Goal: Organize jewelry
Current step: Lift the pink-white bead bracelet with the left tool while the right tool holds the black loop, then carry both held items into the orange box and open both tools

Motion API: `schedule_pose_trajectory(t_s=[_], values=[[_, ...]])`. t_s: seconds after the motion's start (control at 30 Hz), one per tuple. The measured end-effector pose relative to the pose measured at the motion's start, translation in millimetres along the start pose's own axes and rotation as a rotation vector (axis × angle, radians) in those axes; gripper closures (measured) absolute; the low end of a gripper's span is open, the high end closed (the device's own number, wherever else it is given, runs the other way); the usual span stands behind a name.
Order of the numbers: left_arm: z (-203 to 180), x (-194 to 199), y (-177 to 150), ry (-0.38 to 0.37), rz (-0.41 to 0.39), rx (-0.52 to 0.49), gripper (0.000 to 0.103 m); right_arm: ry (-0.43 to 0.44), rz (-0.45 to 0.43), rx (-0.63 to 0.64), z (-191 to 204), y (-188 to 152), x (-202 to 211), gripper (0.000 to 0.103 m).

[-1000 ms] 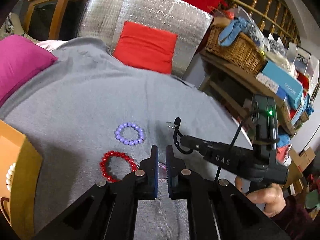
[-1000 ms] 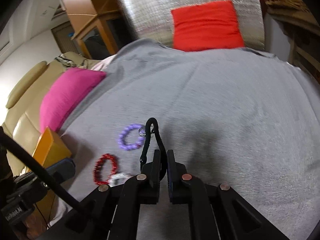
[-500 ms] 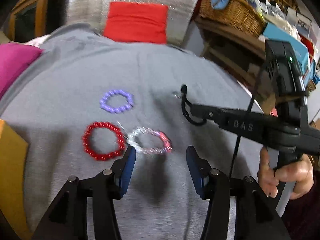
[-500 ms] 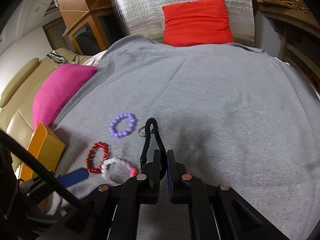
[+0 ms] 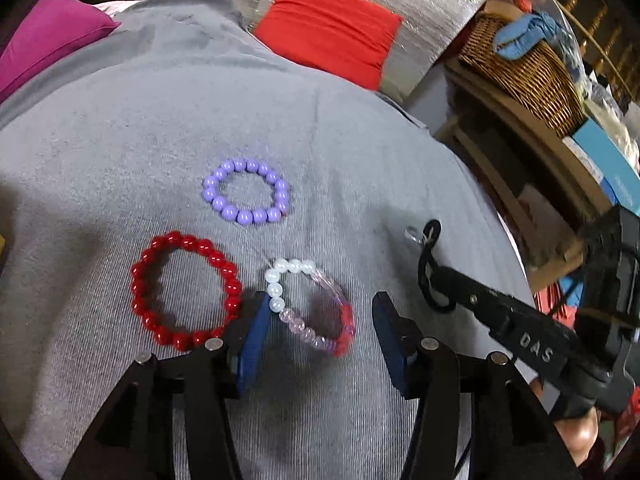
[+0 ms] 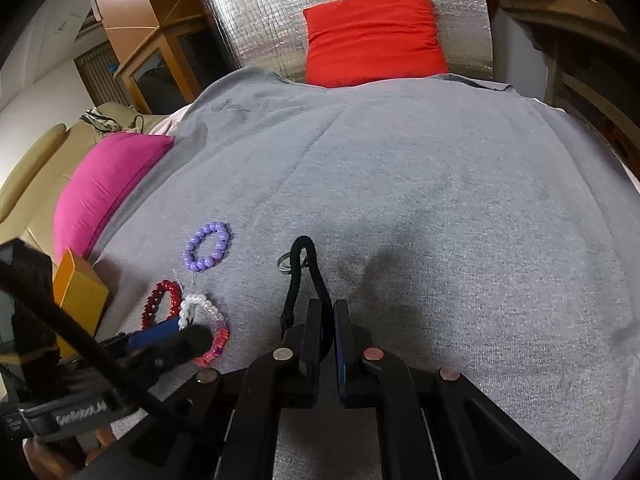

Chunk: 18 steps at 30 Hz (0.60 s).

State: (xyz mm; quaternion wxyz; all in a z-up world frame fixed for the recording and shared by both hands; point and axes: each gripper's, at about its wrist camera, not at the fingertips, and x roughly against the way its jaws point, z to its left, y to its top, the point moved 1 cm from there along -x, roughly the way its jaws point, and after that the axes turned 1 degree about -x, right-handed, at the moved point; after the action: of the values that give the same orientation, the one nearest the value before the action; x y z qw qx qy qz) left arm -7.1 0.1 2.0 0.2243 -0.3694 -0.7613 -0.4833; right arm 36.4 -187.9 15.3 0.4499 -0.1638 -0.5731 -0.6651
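Observation:
Three bead bracelets lie on the grey cloth (image 5: 120,128): a purple one (image 5: 245,192), a red one (image 5: 185,289) and a white, pink and red one (image 5: 310,307). My left gripper (image 5: 320,312) is open, its blue pads either side of the white and pink bracelet, low over the cloth. My right gripper (image 6: 327,320) is shut on a black cord (image 6: 305,276) with a small silver ring (image 6: 283,265) at its far loop. The cord (image 5: 430,268) and ring (image 5: 414,236) also show in the left wrist view, right of the bracelets.
An orange box (image 6: 80,292) stands at the cloth's left edge beside a pink cushion (image 6: 104,184). A red cushion (image 6: 374,36) leans on silver foil at the back. A wicker basket (image 5: 520,64) and shelves with boxes are on the right.
My left gripper opened and let go of the white and pink bracelet, which now lies on the cloth between its pads. The right gripper kept hold of the cord and drifted slightly.

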Motion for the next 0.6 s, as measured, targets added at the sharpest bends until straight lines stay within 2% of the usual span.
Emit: schedule_pose_trajectory(t_s=[0.03, 0.07, 0.13, 0.3, 0.6], values=[[1, 0, 0, 0.007, -0.007, 0.0, 0.063, 0.0, -0.002, 0.004, 1, 0, 0, 0.096], [1, -1, -1, 0.015, -0.006, -0.004, 0.08, -0.001, -0.004, 0.007, 1, 1, 0, 0.096], [2, -3, -1, 0.028, 0.006, -0.01, 0.092, -0.002, -0.009, 0.013, 3, 1, 1, 0.096], [0, 5, -4, 0.039, -0.004, -0.056, 0.096, -0.005, -0.015, 0.009, 3, 1, 4, 0.096], [-13, 51, -6, -0.037, -0.094, -0.079, 0.096, -0.001, -0.049, 0.027, 14, 4, 20, 0.096]])
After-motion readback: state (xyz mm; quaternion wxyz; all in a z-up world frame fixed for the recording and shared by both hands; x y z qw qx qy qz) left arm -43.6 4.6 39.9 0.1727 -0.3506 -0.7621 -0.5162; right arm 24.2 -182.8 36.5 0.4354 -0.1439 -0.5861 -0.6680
